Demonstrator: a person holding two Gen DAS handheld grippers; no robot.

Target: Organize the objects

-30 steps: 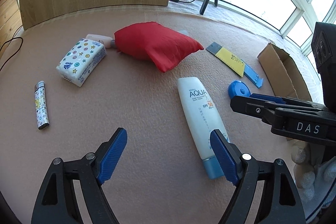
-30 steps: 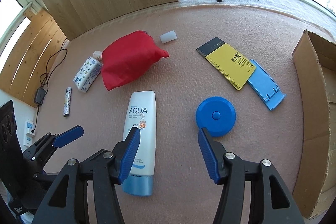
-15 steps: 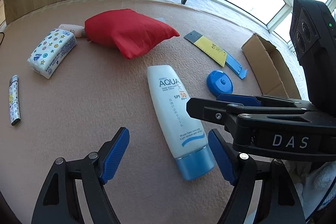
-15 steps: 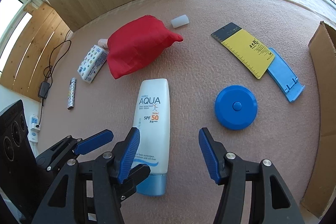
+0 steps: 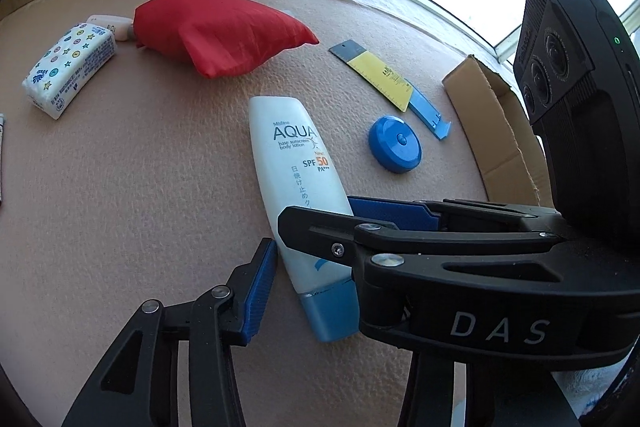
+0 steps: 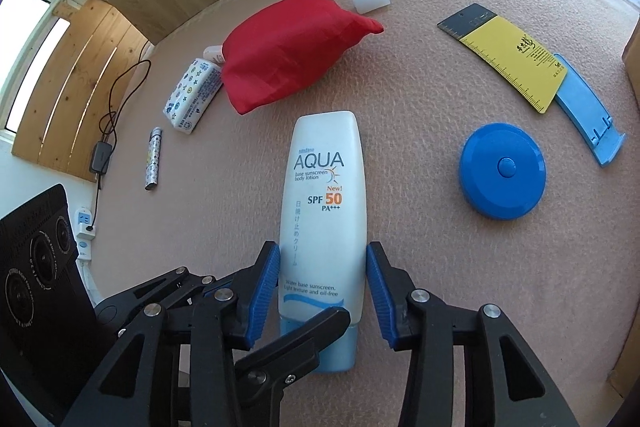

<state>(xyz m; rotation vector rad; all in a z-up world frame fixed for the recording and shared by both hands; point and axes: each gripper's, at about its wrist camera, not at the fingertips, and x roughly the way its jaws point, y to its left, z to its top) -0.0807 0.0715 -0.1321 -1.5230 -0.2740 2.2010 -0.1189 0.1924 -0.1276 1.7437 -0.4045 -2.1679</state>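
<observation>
A white sunscreen tube [image 6: 322, 195] with a light blue cap lies flat on the pink mat, cap toward me. My right gripper [image 6: 322, 267] has its blue pads pressed against the tube's two sides just above the cap. My left gripper [image 5: 320, 279] comes in from the left at the cap end. Its left pad [image 5: 260, 287] sits just beside the tube, and its right finger is hidden behind the right gripper's black frame. In the right wrist view, one left finger [image 6: 320, 323] crosses over the cap, apart from the other finger.
Around the tube lie a red pouch [image 6: 288, 51], a patterned tissue pack [image 6: 194, 95], a lighter [image 6: 154, 159], a blue round case [image 6: 502, 171], a yellow ruler card [image 6: 508, 55], and a blue stand [image 6: 584, 107]. An open cardboard box [image 5: 492, 131] stands at the right.
Both grippers moved forward onto the tube's cap end. The right pads narrowed from an open gap onto the tube's sides. The left pad shifted inward.
</observation>
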